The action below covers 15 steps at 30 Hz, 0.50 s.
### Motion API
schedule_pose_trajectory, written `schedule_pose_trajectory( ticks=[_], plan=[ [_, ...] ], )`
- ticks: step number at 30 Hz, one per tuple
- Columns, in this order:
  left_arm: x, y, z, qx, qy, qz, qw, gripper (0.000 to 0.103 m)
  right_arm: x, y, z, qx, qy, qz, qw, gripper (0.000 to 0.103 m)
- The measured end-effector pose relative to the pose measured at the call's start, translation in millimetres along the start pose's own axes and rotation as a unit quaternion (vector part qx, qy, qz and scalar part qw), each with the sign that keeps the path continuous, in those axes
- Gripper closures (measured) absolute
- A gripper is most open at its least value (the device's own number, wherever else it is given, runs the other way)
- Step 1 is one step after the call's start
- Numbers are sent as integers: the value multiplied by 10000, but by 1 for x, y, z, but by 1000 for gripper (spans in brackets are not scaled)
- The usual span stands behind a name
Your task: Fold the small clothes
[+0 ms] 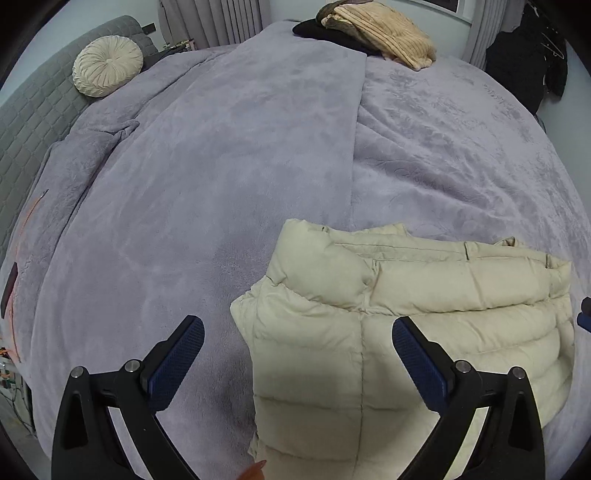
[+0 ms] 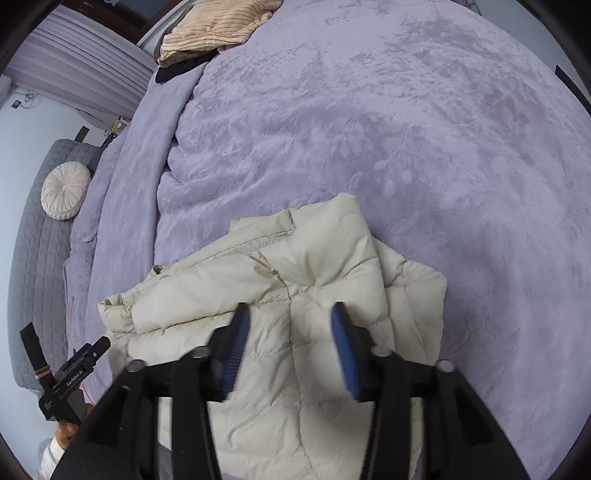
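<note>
Wide bed (image 1: 229, 155) under a lilac plush blanket, spreading away ahead of the tongs. Far off to their left, a grey quilted headboard (image 1: 33, 122) with a round pleated cream cushion (image 1: 107, 66) leaning on it. Beyond the bed's far edge, pale grey curtains (image 1: 221, 18) and white wall; dark clothes (image 1: 528, 62) hang at far right.

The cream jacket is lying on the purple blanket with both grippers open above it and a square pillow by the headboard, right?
Not quite: the pillow is round, as the left wrist view shows. The jacket does lie on the blanket, with the left gripper and right gripper open.
</note>
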State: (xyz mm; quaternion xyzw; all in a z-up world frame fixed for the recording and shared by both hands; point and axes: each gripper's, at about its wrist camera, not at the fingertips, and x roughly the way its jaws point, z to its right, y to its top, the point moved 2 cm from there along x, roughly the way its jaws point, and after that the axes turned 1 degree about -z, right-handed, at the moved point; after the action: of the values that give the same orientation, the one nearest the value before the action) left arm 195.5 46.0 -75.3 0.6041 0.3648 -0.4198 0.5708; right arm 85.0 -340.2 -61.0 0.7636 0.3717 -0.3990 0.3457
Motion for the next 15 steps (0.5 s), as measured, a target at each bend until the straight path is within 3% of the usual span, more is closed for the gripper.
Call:
schedule_pose_trajectory(
  ticks=[2, 5, 7, 11, 15],
  plan=[
    [-11, -4, 2, -21, -176, 13, 9998, 1, -9, -13, -6, 4, 60, -29, 10000, 37],
    [-25, -15, 8, -23, -438, 19, 9990, 1, -16, -35, -14, 25, 126, -112, 9999, 21],
    [-27, -22, 12, -45, -615, -164, 9980, 1, -19, -51, -18, 43, 185, -149, 9997, 20],
    [-36, -43, 22, 43, -356, -234, 9991, 1, -17, -79, -28, 117, 207, -265, 9994, 14],
    [-42, -63, 26, 74, -359, -443, 9983, 1, -19, -104, -38, 85, 216, -348, 9991, 5]
  ],
)
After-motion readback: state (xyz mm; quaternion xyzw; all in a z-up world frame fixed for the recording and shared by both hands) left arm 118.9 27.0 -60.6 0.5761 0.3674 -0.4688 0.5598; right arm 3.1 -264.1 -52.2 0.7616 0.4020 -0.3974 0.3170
